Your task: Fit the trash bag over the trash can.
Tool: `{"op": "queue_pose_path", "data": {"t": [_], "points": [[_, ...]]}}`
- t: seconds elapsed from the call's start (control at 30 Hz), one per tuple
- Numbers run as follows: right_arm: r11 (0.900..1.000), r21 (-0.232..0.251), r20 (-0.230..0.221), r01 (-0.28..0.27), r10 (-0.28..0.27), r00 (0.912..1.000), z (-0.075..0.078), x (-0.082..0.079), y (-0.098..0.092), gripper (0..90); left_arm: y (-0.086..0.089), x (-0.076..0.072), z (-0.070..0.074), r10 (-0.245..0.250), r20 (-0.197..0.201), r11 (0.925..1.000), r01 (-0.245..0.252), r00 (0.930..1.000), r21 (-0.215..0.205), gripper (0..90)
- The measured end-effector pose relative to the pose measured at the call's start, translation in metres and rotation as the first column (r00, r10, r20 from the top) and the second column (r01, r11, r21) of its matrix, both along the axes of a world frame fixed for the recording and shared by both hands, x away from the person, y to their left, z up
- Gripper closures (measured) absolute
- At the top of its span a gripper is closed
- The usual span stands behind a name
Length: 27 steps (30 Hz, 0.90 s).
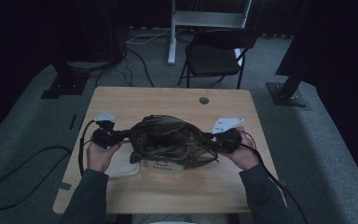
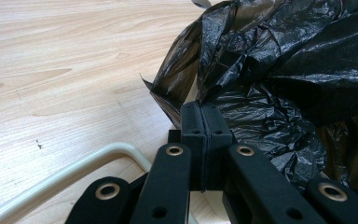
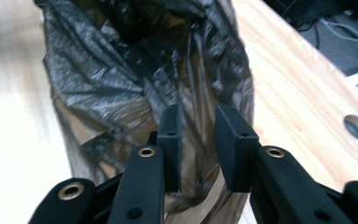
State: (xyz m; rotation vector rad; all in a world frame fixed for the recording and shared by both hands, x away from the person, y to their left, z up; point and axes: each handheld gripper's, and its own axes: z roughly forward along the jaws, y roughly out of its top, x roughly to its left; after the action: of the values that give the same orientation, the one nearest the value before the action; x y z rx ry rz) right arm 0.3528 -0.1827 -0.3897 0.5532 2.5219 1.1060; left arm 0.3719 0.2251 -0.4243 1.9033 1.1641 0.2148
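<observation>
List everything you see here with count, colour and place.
Bag: one, black plastic, mid-table, over the bin.
Bin: one, white, under the bag.
Tray: one, cream, left of the bin.
Table: one, light wood, centre.
Chair: one, dark, behind the table.
Left gripper: one, black, shut on the bag's left edge.
Right gripper: one, black, jaws apart at the bag's right edge.
Hands: two, on the grippers.

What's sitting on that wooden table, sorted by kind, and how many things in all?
Black plastic bag: 1
White container with lettering, under the bag: 1
Cream tray with a rounded rim: 1
Hand-held grippers: 2, the left gripper and the right gripper
Total: 5
</observation>
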Motion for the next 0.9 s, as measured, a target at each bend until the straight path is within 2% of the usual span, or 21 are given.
{"op": "queue_pose_path", "data": {"t": [0.27, 0.53, 0.57, 0.9], "points": [[0.999, 0.017, 0.013, 0.027, -0.028, 0.9995, 0.003, 0.011, 0.009, 68.5, -0.005, 0.002, 0.005, -0.016, 0.01, 0.9997, 0.016, 0.9998, 0.017, 90.0], [0.998, 0.021, -0.016, 0.063, -0.062, 0.9979, -0.003, 0.023, 0.019, 64.8, -0.012, 0.005, 0.007, -0.033, 0.017, 0.9991, 0.032, 0.9993, 0.027, 90.0], [0.996, 0.02, -0.023, 0.081, -0.081, 0.9964, -0.005, 0.027, 0.02, 64.2, -0.014, 0.007, 0.007, -0.036, 0.018, 0.999, 0.035, 0.9992, 0.028, 90.0], [0.991, 0.025, -0.047, 0.131, -0.13, 0.9905, -0.012, 0.043, 0.023, 64.8, -0.02, 0.014, 0.003, -0.04, 0.018, 0.9991, 0.039, 0.999, 0.018, 90.0]]}}
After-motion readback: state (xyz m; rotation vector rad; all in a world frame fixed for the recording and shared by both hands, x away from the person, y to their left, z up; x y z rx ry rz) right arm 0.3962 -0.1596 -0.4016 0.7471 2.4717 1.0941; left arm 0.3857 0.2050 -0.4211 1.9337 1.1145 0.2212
